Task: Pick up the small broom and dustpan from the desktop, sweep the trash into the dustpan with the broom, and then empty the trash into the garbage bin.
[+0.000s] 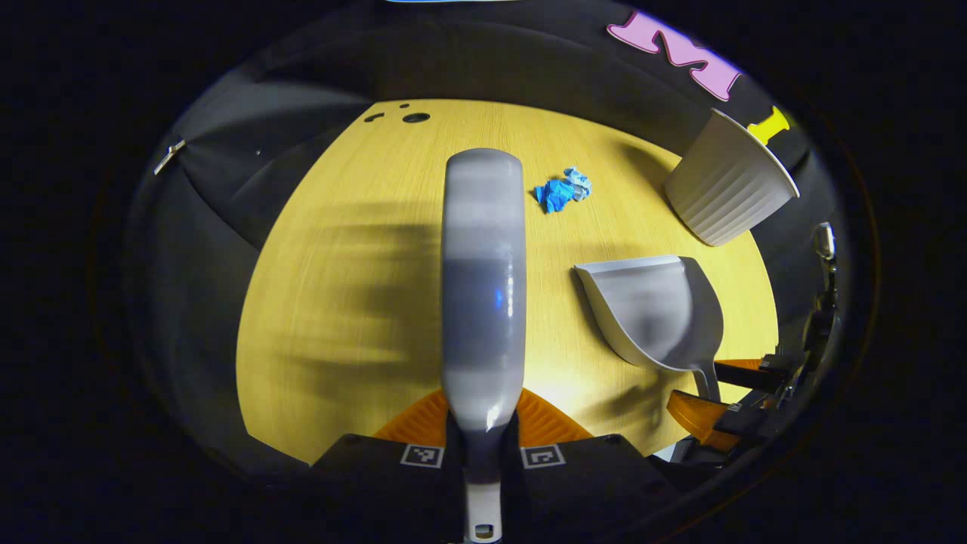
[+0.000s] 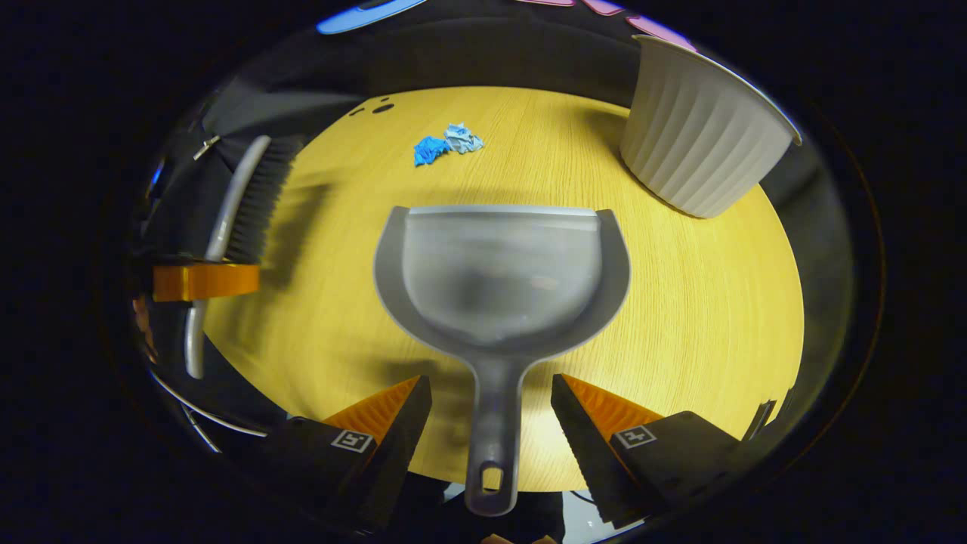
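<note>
We note the left gripper [image 1: 483, 434] clamped on the small broom [image 1: 483, 287]: in the left gripper view both fingers press the narrow neck of the grey handle, and the broom's back runs straight ahead, raised over the wooden desktop [image 1: 340, 302]. In the right gripper view the same broom [image 2: 249, 196] shows at far left with dark bristles facing the table, the left gripper [image 2: 204, 281] closed around its handle. The right gripper [image 2: 491, 423] has its fingers apart, one on either side of the dustpan [image 2: 498, 279] handle with a clear gap on both sides, so it is not gripping. The dustpan lies on the desktop [image 2: 680, 317], mouth facing away from the gripper, handle pointing back between the fingers. In the left gripper view the dustpan [image 1: 653, 313] sits to the right of the broom, with the right gripper [image 1: 725, 393] at its handle end. The trash [image 1: 563, 190], a small crumpled blue wad, lies on the table beyond the dustpan mouth, well apart from both tools; the right gripper view shows it [image 2: 446, 143] near the far edge. The ribbed white garbage bin [image 2: 699, 136] stands at the far right of the table, also seen in the left gripper view [image 1: 729, 181].
</note>
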The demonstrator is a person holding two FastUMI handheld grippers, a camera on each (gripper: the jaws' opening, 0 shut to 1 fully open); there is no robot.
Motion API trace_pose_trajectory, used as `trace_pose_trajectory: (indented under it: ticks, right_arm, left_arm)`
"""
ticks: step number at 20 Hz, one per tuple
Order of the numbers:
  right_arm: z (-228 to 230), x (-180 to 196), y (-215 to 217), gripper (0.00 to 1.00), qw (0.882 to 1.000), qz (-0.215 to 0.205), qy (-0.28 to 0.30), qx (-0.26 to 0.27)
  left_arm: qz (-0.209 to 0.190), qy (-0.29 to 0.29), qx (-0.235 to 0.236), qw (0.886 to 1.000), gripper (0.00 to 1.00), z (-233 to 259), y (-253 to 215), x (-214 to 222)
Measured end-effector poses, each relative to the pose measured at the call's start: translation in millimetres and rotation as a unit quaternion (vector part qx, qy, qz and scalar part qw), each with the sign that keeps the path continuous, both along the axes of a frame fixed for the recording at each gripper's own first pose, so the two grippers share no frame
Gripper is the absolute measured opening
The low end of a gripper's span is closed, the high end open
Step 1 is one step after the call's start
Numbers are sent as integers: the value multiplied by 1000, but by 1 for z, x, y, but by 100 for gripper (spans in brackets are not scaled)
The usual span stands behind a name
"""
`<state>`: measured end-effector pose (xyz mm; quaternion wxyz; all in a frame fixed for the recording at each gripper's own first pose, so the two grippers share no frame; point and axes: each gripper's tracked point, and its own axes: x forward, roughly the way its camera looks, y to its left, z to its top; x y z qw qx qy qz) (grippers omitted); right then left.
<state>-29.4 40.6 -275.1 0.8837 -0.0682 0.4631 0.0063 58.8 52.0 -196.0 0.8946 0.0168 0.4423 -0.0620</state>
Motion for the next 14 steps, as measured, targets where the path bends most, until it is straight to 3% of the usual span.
trace_pose_trajectory:
  ticks: [9, 11, 12, 13, 14]
  right_arm:
    - [-21, 19, -5, 96, 999, -2, 36, -3]
    - [-24, 18, -7, 88, 999, -7, 51, -2]
    - [-23, 21, -7, 71, 999, -5, 50, 3]
    - [-21, 20, -6, 74, 998, -5, 56, 8]
    - [-24, 22, -8, 61, 998, -5, 62, 11]
  left_arm:
    - [5, -13, -9, 1000, 23, 23, 14, 2]
    - [4, -14, 3, 1000, 23, 27, 16, 8]
    - [5, -13, 8, 1000, 24, 29, 16, 13]
    - [6, -13, 9, 1000, 23, 32, 15, 18]
    - [7, -11, 10, 1000, 23, 34, 14, 22]
